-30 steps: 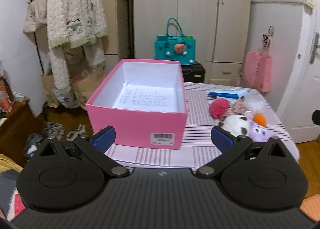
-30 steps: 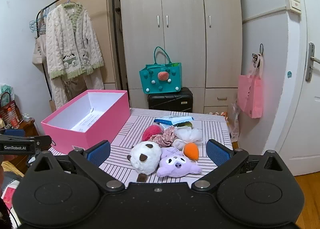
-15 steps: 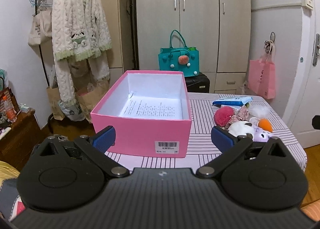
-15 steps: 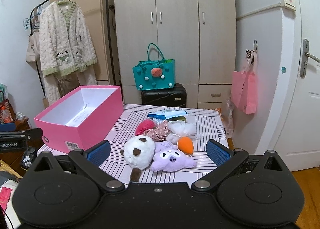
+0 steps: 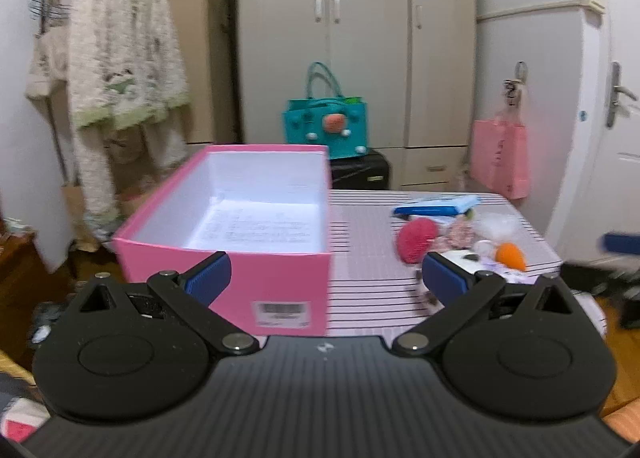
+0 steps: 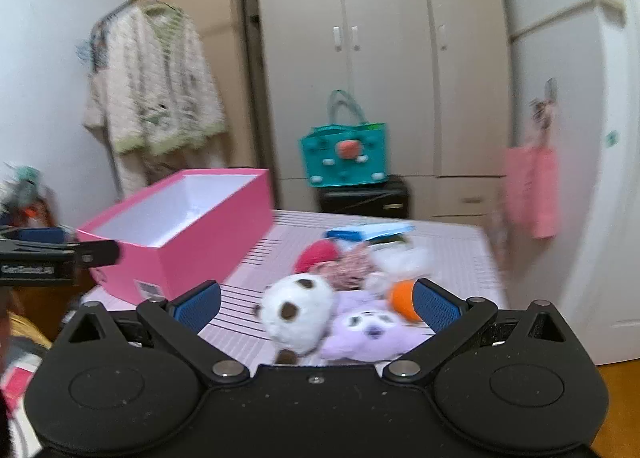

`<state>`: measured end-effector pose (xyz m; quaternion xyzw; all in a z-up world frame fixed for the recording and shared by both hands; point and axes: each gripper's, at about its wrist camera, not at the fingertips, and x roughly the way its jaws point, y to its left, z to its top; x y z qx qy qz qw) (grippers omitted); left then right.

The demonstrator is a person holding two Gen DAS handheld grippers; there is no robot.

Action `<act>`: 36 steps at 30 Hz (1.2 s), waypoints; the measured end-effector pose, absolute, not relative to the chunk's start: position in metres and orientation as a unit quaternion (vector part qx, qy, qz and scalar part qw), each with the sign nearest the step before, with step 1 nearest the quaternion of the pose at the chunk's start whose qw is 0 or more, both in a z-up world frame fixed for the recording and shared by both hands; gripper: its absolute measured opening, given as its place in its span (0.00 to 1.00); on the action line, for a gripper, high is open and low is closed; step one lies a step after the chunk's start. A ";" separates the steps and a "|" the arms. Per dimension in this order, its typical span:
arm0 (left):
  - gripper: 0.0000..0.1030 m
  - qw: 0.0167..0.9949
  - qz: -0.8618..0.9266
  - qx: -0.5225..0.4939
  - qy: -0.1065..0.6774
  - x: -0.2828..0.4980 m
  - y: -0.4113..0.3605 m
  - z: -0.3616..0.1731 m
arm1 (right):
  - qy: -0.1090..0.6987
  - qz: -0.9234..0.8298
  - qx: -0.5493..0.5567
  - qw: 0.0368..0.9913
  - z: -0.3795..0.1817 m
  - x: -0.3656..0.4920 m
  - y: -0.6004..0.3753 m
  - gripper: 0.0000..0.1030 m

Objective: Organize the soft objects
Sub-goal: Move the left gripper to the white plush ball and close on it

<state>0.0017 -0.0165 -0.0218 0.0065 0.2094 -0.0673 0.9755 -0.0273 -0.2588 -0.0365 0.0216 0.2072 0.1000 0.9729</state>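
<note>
As the right claw (image 6: 316,304) is brought lower and nearer than a second ago, the pile of soft toys (image 6: 340,310) on the striped surface (image 6: 448,254) is framed between its wide-open fingers; nothing is held. An approach toward a first pick is judged to be under way. The left claw (image 5: 326,278) is likewise spread wide and empty, held before the pink box (image 5: 256,217), which contains only a printed sheet. Compared with the earlier frame, both views are blurred by motion, and no toy is seen displaced.
</note>
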 end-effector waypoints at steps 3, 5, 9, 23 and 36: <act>1.00 0.973 -0.104 0.004 0.206 0.009 -0.029 -0.028 | 0.209 0.137 0.037 0.968 -0.057 -0.011 -0.260 1.00; 1.00 0.971 -0.125 0.004 0.203 0.014 -0.038 -0.031 | 0.216 0.155 0.023 0.964 -0.068 -0.002 -0.256 1.00; 1.00 0.963 -0.167 0.006 0.212 0.029 -0.059 -0.040 | 0.214 0.163 -0.037 0.962 -0.082 0.009 -0.242 0.98; 0.97 0.928 -0.226 0.006 0.297 0.087 -0.098 -0.085 | 0.201 0.205 -0.113 0.951 -0.124 0.049 -0.227 0.89; 0.61 0.896 -0.247 -0.055 0.365 0.124 -0.098 -0.114 | 0.205 0.223 -0.106 0.947 -0.138 0.068 -0.231 0.68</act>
